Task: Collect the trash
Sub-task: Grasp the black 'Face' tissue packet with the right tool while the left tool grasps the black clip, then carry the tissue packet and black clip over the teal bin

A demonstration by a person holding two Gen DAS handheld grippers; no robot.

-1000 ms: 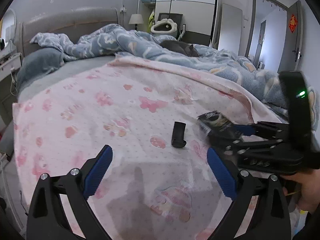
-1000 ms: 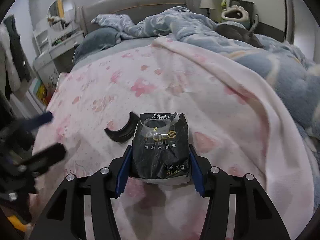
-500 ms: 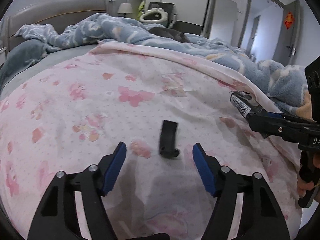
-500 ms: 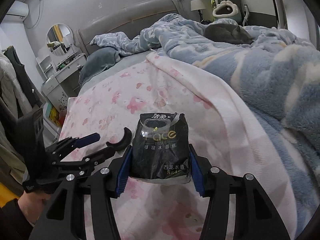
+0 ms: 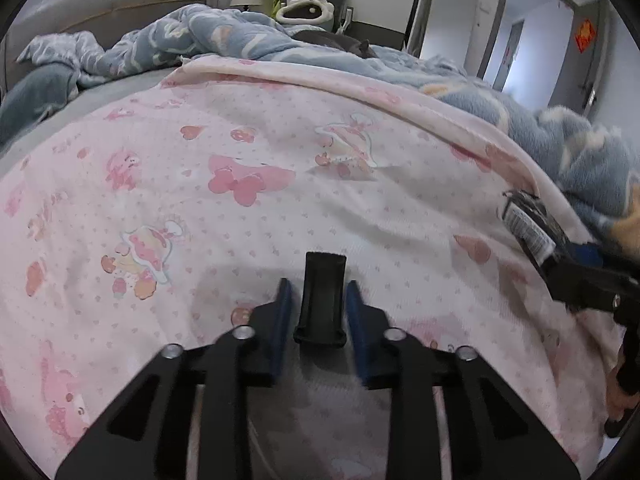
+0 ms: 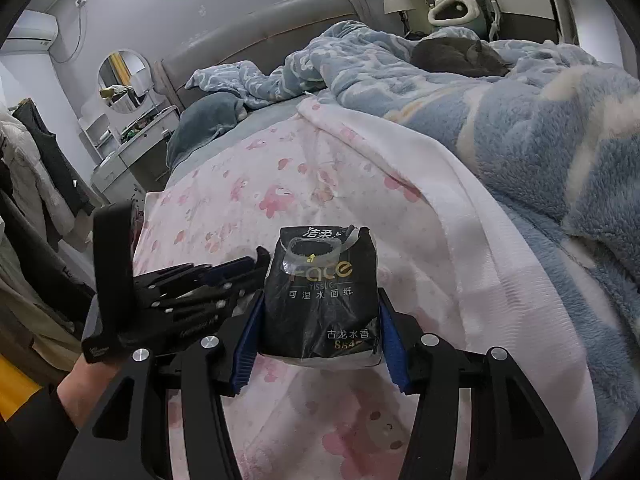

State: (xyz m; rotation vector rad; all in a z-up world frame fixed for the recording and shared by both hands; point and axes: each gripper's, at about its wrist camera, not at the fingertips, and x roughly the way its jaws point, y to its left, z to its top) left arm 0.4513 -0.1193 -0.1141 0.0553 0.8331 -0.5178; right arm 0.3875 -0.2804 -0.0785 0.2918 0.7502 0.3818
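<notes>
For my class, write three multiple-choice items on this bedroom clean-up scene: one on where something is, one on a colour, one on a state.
1. Where is the curved black plastic piece?
A. On the grey pillow
B. On the pink blanket, between the left gripper fingers
C. On the dresser

2. What colour is the tissue pack?
A. Black
B. White
C. Pink

3. What state is the right gripper in?
A. Wide open, holding nothing
B. Shut on a lamp
C. Shut on the tissue pack

Answers: 1 B, the left wrist view shows it lying on the blanket with a blue pad on either side; 2 A, its wrapper is black with gold lettering; 3 C, both blue pads press against the pack's sides.
</notes>
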